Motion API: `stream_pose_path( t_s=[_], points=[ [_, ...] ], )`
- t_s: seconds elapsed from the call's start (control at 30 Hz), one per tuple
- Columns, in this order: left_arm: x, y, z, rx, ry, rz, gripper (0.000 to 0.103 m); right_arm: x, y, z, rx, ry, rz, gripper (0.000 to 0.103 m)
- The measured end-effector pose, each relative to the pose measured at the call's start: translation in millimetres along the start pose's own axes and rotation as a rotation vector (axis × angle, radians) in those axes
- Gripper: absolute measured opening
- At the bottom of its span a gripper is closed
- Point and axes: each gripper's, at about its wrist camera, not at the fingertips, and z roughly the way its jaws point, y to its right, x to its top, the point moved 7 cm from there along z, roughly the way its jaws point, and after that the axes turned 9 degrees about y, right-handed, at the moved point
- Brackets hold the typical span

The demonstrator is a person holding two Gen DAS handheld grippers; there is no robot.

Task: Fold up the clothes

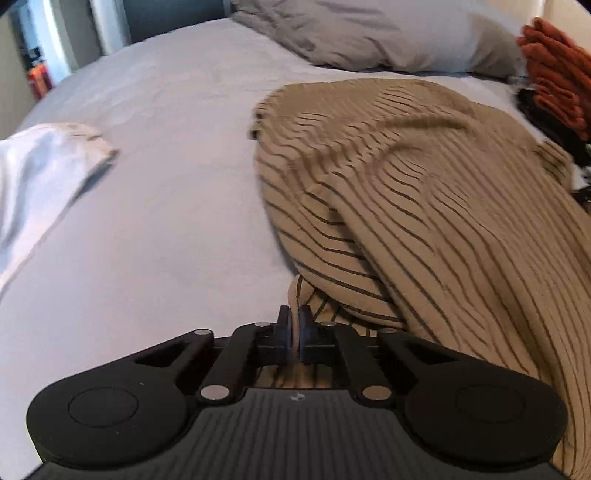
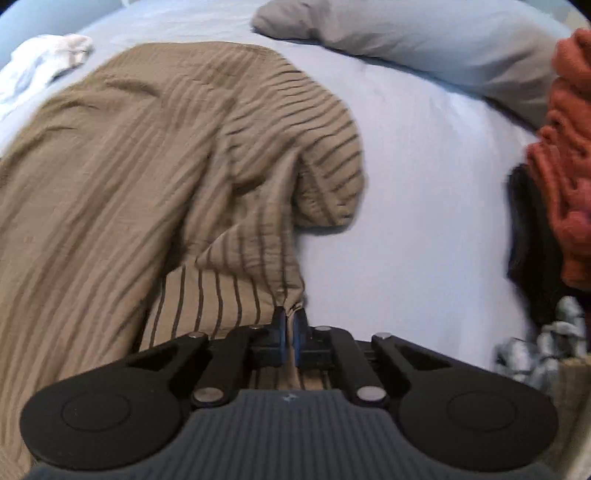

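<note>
**Both tools pinch the striped garment on the bed**

Here, the left tool is closed narrow, and a thin edge of the tan striped garment is caught between its two pads. The cloth rises from the pads in a small fold and then spreads away to the right side of the left wrist view, where it lies in loose waves.

The right tool is closed in the same way. Its pads press on a gathered corner of the same garment, and the fabric makes small wrinkles just above the fingertips. From this point the garment goes up and to the left in the right wrist view, with one rounded part folded over itself near the middle.

The garment lies on the bed sheet, which is pale and nearly smooth. It is crumpled, not flat, and its dark thin stripes run in different directions where the cloth bends.

Further out, a white cloth lies on the sheet, well apart from the garment, at the left. A grey pillow is at the far end of the bed. At the right edge there is a rust-orange textile with something dark beside it, and a grey patterned cloth below them; these are blurred.
</note>
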Motion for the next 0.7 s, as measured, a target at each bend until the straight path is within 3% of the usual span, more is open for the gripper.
stream_pose_path(
  t_s=[0.27,0.43,0.5,0.53,0.57,0.6,0.7],
  points=[
    [-23.7,-70.9,-35.1,0.257,-0.094,-0.124,0.001,-26.9,57.0,-17.3,-0.286,-0.121,0.067,0.004],
    [-29.5,-78.0,-41.2,0.270,-0.116,-0.173,0.005,-33.8,67.2,-20.5,-0.268,-0.134,0.104,0.005],
    [-22.7,-79.2,-46.4,0.264,-0.092,-0.193,0.021,-32.2,67.6,-22.5,-0.254,-0.130,0.110,0.008],
    [-18.0,-81.0,-50.1,0.266,-0.073,-0.211,0.037,-28.9,69.2,-26.4,-0.255,-0.112,0.126,0.017],
    [-13.4,-83.3,-54.1,0.266,-0.042,-0.229,0.054,-24.7,70.8,-30.5,-0.254,-0.089,0.141,0.041],
    [-8.3,-85.6,-58.0,0.265,-0.009,-0.248,0.056,-18.6,72.0,-35.5,-0.244,-0.056,0.160,0.051],
    [11.9,-90.6,-57.6,0.234,0.058,-0.314,0.057,2.7,73.8,-47.2,-0.197,0.042,0.223,0.054]
  ],
)
